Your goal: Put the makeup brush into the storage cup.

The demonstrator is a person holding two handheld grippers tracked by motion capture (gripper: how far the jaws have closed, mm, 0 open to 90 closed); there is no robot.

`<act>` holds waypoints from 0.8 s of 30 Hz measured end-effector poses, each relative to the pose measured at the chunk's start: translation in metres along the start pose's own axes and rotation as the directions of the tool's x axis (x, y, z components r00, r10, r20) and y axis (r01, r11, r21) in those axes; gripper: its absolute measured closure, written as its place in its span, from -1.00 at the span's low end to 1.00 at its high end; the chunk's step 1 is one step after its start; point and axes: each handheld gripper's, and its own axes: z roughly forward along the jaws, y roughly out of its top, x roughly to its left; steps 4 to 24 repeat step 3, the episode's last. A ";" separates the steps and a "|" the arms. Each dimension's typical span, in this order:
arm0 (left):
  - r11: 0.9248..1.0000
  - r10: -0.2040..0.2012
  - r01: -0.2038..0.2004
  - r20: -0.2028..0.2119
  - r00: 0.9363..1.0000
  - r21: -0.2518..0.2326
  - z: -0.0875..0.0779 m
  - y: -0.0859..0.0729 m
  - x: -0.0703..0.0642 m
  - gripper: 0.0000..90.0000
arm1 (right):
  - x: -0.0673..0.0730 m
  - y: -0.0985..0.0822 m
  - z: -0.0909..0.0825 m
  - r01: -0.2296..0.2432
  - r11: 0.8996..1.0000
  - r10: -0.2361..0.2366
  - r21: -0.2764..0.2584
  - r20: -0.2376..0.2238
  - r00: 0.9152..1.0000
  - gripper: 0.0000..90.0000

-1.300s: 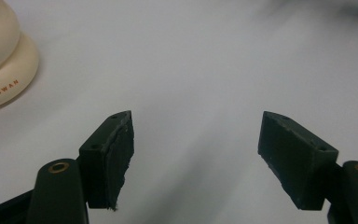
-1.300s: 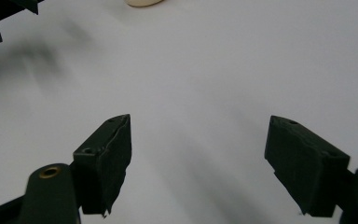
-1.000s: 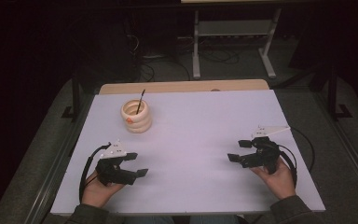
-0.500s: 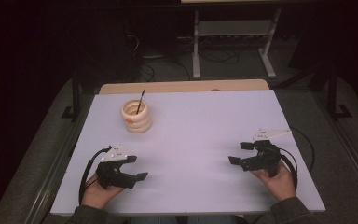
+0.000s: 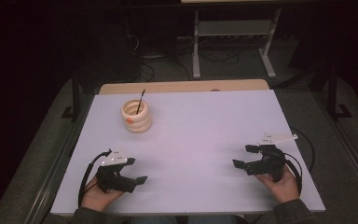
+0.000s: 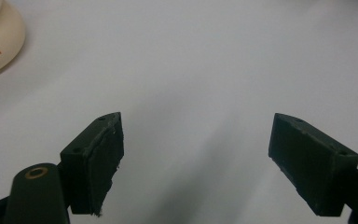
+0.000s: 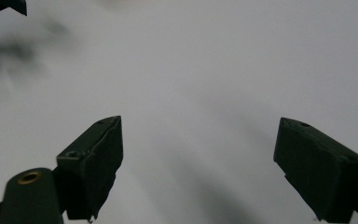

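Left gripper (image 5: 135, 173): at the near left of the white table (image 5: 205, 126), jaws spread wide after just opening, nothing between them, bare tabletop ahead in the left gripper view (image 6: 193, 149).
Right gripper (image 5: 243, 156): at the near right, well apart from the left one, jaws likewise just opened wide and empty (image 7: 198, 154).
Ribbed cream holder (image 5: 136, 115): beyond the left gripper, toward the far side; far across the table from the right gripper; upright.
Dark stick (image 5: 140, 101): standing tilted in the holder, untouched by either gripper.
Done so far: judged as nothing; holder and stick sit undisturbed.
Left to do: judged as everything, starting with a reach toward the holder, likelier from the nearer left gripper.
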 end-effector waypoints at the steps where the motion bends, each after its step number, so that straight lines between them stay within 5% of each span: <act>1: 1.000 0.004 -0.004 0.000 1.000 0.000 0.000 0.000 0.001 -0.61 | 0.001 0.000 0.000 0.000 1.000 0.000 0.005 0.004 1.000 -0.68; 24: 1.000 0.003 -0.003 -0.001 1.000 -0.002 -0.001 0.000 0.002 -0.61 | 0.003 -0.001 0.001 0.012 1.000 -0.012 0.018 0.012 1.000 -0.68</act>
